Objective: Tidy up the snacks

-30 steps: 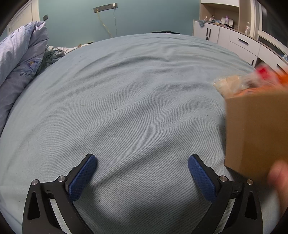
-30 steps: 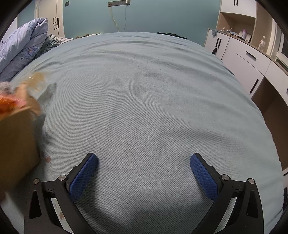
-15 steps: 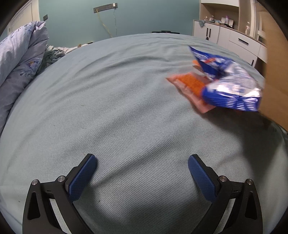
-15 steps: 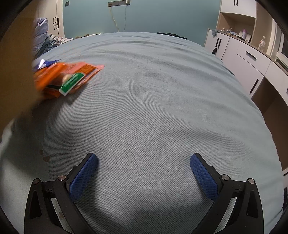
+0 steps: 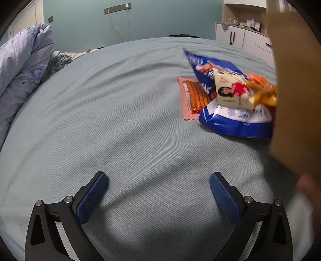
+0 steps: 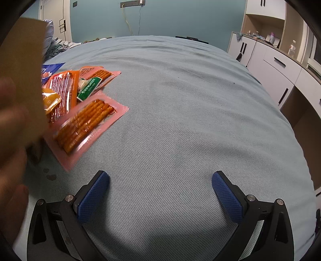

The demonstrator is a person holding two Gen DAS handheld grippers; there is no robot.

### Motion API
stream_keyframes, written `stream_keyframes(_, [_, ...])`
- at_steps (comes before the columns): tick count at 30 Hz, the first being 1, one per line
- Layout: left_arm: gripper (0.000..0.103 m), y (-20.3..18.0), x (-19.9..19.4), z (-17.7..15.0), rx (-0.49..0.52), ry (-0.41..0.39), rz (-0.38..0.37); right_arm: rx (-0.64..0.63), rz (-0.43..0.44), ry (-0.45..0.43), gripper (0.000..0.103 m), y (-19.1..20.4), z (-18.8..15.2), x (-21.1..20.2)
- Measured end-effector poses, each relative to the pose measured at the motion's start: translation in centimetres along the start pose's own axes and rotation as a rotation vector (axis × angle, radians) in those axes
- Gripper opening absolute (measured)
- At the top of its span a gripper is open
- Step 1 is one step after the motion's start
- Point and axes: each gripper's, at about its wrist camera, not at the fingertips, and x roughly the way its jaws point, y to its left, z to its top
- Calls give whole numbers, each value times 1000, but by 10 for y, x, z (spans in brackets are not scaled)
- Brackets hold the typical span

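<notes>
A pile of snack packets lies on the blue bedspread (image 5: pixel 120 130). In the left wrist view I see a large blue bag (image 5: pixel 234 118), a cream packet with a woman's picture (image 5: pixel 232 92) and a pink pack of orange sticks (image 5: pixel 192 96). In the right wrist view a pink stick pack (image 6: pixel 86 124), an orange packet (image 6: pixel 62 90) and a green-labelled packet (image 6: pixel 88 88) lie at the left. A tilted cardboard box (image 5: pixel 297 90), held by a bare hand (image 6: pixel 10 140), hangs over the pile. My left gripper (image 5: pixel 158 192) and right gripper (image 6: pixel 160 192) are open and empty above the bed.
A crumpled duvet (image 5: pixel 22 66) lies at the bed's far left. White cabinets and drawers (image 6: pixel 276 66) stand along the right side of the bed. A cable hangs from a wall socket (image 6: pixel 132 4) behind the bed.
The cardboard box has been tipped up and lifted, and the snack packets have spilled out of it onto the bed. Both grippers have stayed still and open.
</notes>
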Motion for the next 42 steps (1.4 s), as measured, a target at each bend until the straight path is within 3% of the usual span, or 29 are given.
stream_keyframes(42, [103,-2,1,-1,2,0,1,1,0,2,103,-1,0,-1])
